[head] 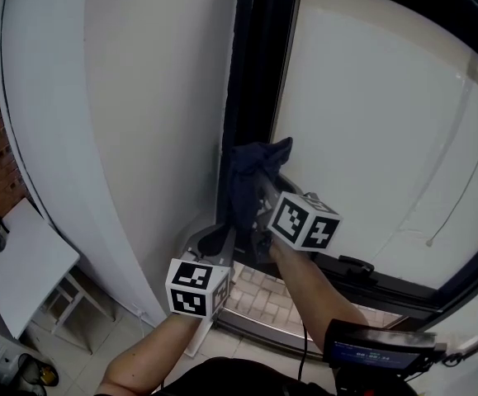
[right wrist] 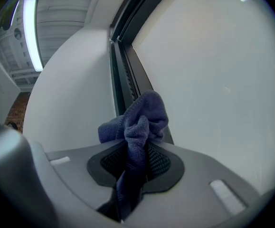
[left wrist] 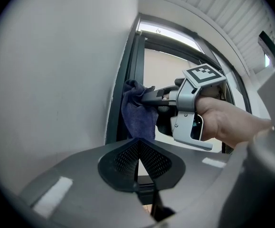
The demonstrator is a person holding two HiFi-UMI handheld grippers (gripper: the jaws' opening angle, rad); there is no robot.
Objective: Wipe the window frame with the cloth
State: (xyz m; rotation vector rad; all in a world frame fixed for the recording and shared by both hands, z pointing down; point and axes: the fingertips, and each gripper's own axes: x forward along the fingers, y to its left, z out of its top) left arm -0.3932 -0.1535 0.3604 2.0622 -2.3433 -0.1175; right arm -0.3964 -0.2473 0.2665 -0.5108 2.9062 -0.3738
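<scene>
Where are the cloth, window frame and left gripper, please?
cloth (right wrist: 142, 120), right gripper view, bunched fold at its top.
window frame (head: 255, 64), head view, dark upright bar.
left gripper (left wrist: 138, 141), left gripper view, between its closed tips.

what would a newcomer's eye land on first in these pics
The dark blue cloth stands out first, bunched in the shut right gripper and held at the black window frame, beside the pale pane. Next comes the left gripper, lower and to the left, its jaws together and empty, near the white wall.
</scene>
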